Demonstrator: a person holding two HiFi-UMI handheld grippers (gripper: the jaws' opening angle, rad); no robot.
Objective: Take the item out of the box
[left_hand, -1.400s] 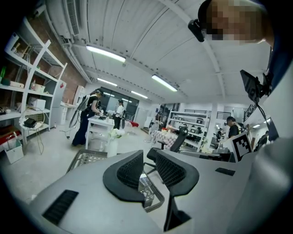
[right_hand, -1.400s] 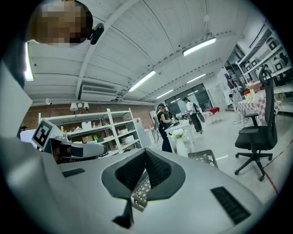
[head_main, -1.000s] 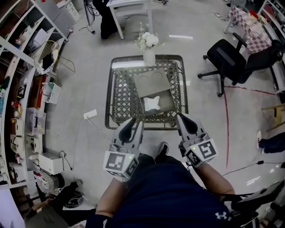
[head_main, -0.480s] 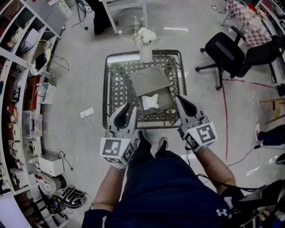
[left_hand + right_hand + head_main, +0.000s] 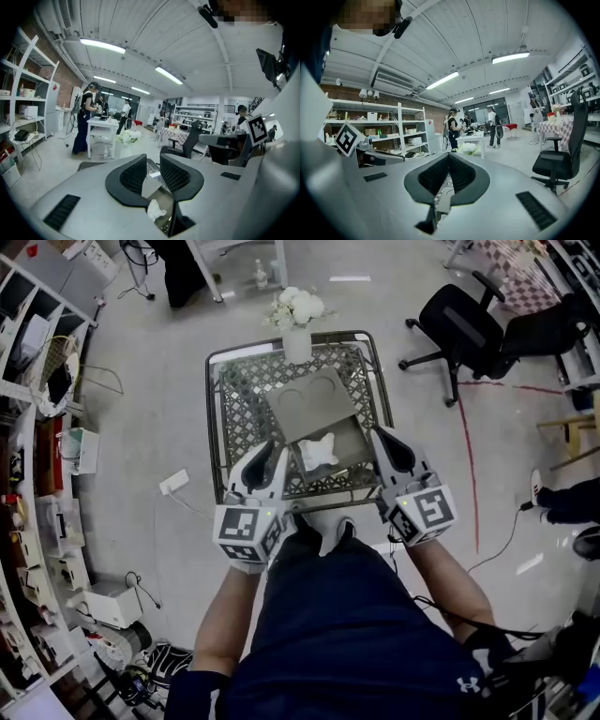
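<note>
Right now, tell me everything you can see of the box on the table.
The box is a flat, grey-brown, cardboard-looking case, open, its lid folded back on the far side, showing two round impressions. It lies slightly skewed on the lattice-top table, toward the near edge. A crumpled white item rests in its base.

Bright ceiling strip lights (image 5: 102,45), glare on floor (image 5: 350,278), fisheye bending, dark vignetted corners.
</note>
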